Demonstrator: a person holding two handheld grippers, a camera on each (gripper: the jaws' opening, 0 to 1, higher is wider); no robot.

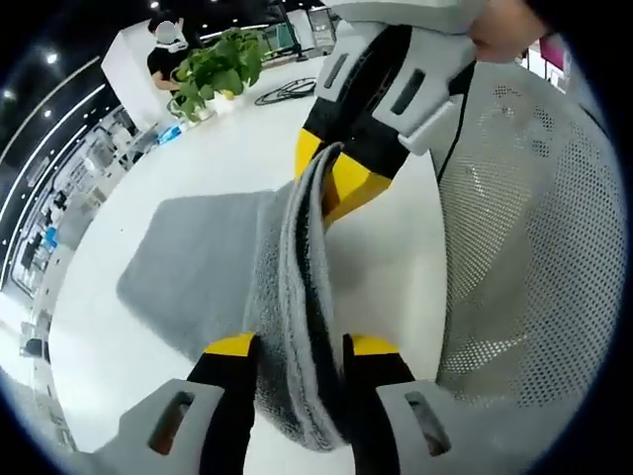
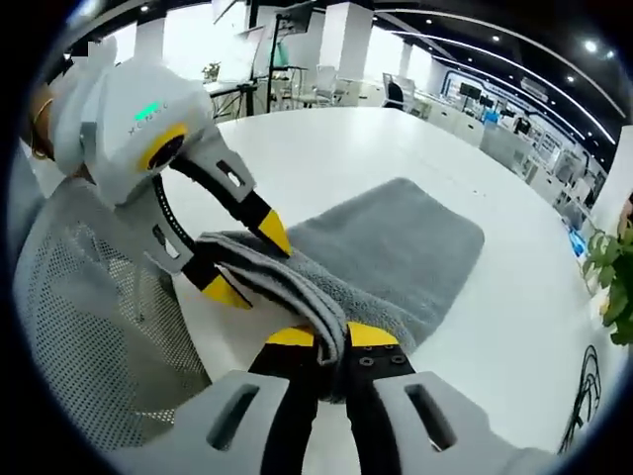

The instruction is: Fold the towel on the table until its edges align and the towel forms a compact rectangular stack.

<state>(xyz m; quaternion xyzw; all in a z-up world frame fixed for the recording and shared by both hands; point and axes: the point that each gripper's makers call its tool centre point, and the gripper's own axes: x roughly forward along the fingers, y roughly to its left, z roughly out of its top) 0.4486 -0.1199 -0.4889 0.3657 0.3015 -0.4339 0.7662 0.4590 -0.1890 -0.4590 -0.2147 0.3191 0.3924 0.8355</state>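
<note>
We see two hand-held grippers pinching one raised edge of a grey towel (image 1: 198, 267) over a white table (image 1: 237, 148). In the left gripper view, the left gripper (image 1: 297, 348) has its yellow-tipped black jaws pressed against a thick bunched fold of the towel, which hangs between them and runs away to the right gripper (image 1: 331, 173) near the top, whose yellow tips also clamp the same fold. The rest of the towel lies flat on the table to the left, partly doubled over. A white mesh chair back (image 1: 534, 228) stands at the right, and a potted green plant (image 1: 218, 64) sits at the far edge of the table, with a black cable (image 1: 287, 94) beside it and a person in dark clothes behind

In the right gripper view, the right gripper (image 2: 330, 336) has its jaws shut tight on the rolled towel (image 2: 396, 237) edge, and the left gripper (image 2: 247, 262) grips the same edge a little further along. The towel's far half lies spread on the table (image 2: 326, 139); the mesh chair back (image 2: 89, 317) is at the left, plant leaves (image 2: 615, 277) at the right
</note>
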